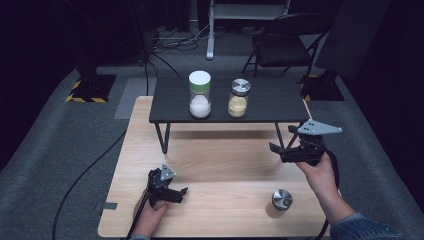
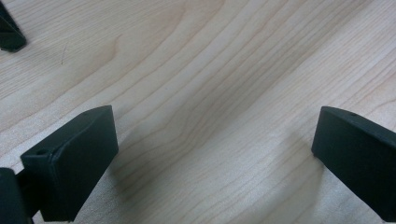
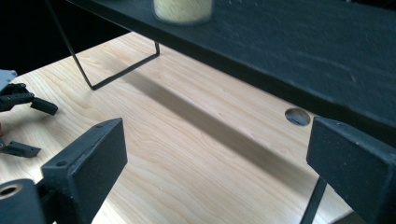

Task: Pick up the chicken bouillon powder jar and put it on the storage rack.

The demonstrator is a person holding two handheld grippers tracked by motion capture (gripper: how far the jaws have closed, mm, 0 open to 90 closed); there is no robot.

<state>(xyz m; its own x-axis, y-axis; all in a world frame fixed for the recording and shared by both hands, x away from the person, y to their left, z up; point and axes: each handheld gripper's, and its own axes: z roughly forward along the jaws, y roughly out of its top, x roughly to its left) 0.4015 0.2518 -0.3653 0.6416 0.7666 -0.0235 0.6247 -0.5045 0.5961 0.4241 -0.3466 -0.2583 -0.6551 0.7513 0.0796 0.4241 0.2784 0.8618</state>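
Note:
In the high view my left gripper (image 1: 181,195) rests low on the light wooden table (image 1: 220,170) near its front left. In the left gripper view its jaws (image 2: 215,140) stand wide open over bare wood. My right gripper (image 1: 282,138) hovers at the right, in front of the black shelf (image 1: 270,97). It is open too (image 3: 217,158), with nothing between its fingers. On the shelf stand a white-lidded jar of white powder (image 1: 200,94) and a silver-lidded jar of yellow grains (image 1: 238,97) (image 3: 183,10). A third silver-lidded jar (image 1: 281,200) stands on the table near the right forearm.
The shelf stands on thin black wire legs (image 1: 163,136) (image 3: 116,70). A small round hole (image 3: 297,116) sits in the tabletop under the shelf edge. A cable (image 1: 85,175) runs across the grey carpet on the left, and a folding chair (image 1: 280,45) stands behind.

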